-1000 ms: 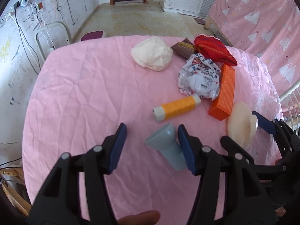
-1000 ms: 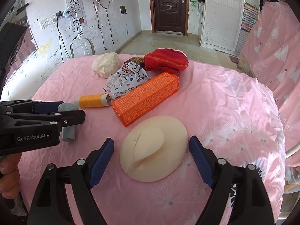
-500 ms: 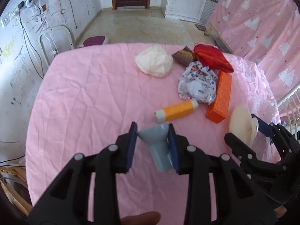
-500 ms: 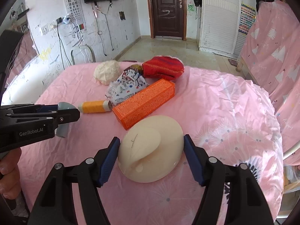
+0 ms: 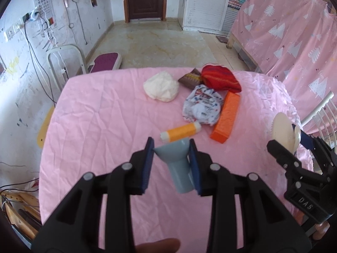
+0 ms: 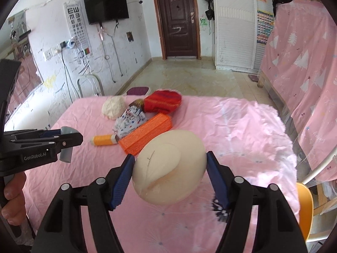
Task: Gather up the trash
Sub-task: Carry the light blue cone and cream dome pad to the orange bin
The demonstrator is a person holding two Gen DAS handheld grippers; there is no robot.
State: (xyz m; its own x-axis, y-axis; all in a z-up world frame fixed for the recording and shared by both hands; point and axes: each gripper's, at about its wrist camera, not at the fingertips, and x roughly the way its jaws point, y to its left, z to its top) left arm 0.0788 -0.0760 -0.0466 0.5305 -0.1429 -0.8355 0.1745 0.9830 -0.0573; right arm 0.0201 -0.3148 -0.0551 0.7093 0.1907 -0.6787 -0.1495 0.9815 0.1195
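Observation:
My left gripper (image 5: 171, 150) is shut on a grey-blue funnel-shaped cup (image 5: 179, 164) and holds it above the pink table (image 5: 94, 116). My right gripper (image 6: 169, 163) is shut on a cream dome-shaped foam pad (image 6: 170, 166), lifted off the table; the pad also shows in the left wrist view (image 5: 283, 131). On the table lie an orange tube (image 5: 181, 131), an orange box (image 5: 226, 118), a crumpled printed wrapper (image 5: 202, 107), a white wad (image 5: 161, 86), a brown packet (image 5: 189, 80) and a red cloth (image 5: 220, 80).
A white metal chair frame (image 5: 63, 63) stands beyond the table's left corner. A pink curtain (image 5: 294, 31) hangs at the right. An orange chair seat (image 6: 305, 206) sits by the table's right edge. The left gripper's body (image 6: 40, 147) is at the left in the right wrist view.
Both grippers closed on their objects, the left on the funnel cup and the right on the foam pad, then lifted them off the table.

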